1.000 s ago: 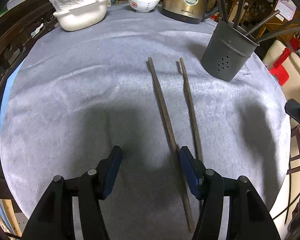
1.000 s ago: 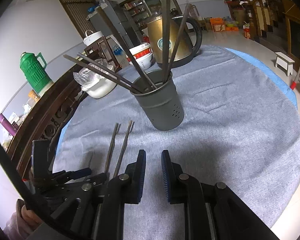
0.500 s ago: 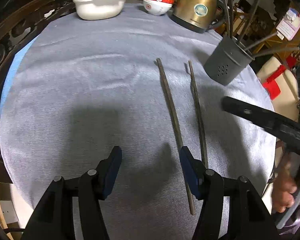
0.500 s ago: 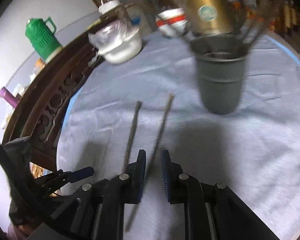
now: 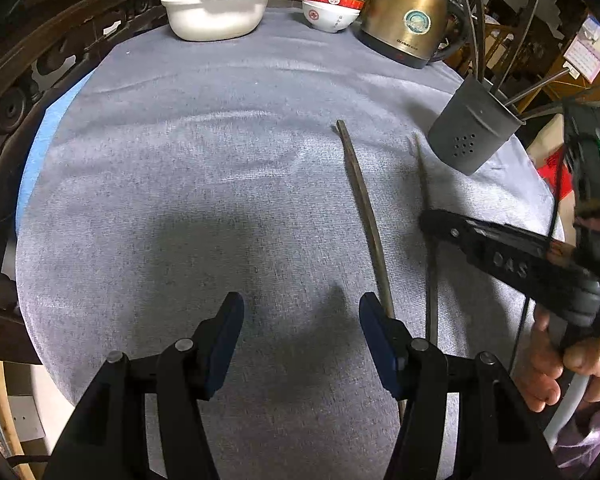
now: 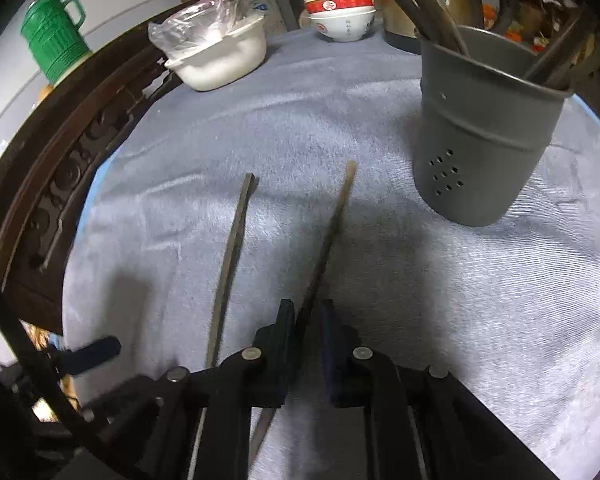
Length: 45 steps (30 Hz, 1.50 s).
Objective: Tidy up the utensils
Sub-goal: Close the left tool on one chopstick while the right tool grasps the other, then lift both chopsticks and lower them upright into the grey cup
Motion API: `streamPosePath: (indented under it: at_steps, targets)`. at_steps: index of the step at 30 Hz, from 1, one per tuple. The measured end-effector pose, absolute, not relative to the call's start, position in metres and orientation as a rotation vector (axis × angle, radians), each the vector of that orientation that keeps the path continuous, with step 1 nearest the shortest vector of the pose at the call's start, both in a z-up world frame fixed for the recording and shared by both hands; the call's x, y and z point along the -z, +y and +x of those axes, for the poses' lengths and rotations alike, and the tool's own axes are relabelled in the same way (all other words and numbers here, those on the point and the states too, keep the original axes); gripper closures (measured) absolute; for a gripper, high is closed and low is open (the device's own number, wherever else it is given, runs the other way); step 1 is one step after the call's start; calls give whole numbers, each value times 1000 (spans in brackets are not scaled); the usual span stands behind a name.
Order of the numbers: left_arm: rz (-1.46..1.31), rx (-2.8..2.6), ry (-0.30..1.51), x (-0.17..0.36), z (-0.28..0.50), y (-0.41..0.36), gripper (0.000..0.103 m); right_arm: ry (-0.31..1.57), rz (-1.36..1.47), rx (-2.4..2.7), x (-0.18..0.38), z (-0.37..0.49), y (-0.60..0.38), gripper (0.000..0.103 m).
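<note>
Right wrist view: right tongs (image 6: 305,320) straddle the chopstick (image 6: 332,228) nearest the holder (image 6: 480,148), nearly pinching. Thin, stiff, light, slippery; grip mid-shaft. Left tongs (image 5: 300,316) gape.

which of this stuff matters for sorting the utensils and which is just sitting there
Job:
- right chopstick, between the right tongs
- left chopstick, flat on the cloth
- grey holder
- left tongs, open

Lying about:
- kettle
- bowls
- white dish
- green flask
</note>
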State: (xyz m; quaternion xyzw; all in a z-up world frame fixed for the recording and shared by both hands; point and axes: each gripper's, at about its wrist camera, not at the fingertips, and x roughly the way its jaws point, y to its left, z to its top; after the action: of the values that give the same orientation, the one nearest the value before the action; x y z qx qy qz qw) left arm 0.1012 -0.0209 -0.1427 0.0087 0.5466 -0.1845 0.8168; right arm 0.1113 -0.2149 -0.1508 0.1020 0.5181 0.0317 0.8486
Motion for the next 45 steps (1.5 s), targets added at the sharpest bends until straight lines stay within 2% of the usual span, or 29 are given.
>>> streamPosePath:
  at_steps: [13,18,23,24,26,28,29,30,32,37,39,45]
  targets:
    - [71,414,1170,138,136,-57,42,1114,212,-125,147,58,-257,92]
    - [95,388,1195,142,169,-75,42,1129,279,-101,143,59,-271,86]
    - [90,362,1207,140,194,-88,42,1083,369,-36,134,80,-283,61]
    - [85,363,1210,139,198,-87,42,1072,373,-17,132,84,-284,51]
    - [69,357,1222,140,207,-90,42,1056,375,14,129,94,-285,50]
    - [58,353,1239,143,213,-93,43,1066,363,44,132,102,-284,55]
    - [48,353,1250,146,217,-94,49,1077,350,58,134,105,-282,65]
    - [45,355,1257,147,216,-95,58,1090,337,70,137,108,-281,66]
    - [42,355,1263,152,220,-98,63,1112,325,89,143,115,-280,69]
    - [44,342,1253,153,223,-99,76,1107,203,123,142,120,-269,92]
    - [54,327,1246,154,223,-98,94,1108,189,112,141,121,-269,95]
    - [20,325,1202,143,207,-83,97,1053,192,54,125,110,-260,97]
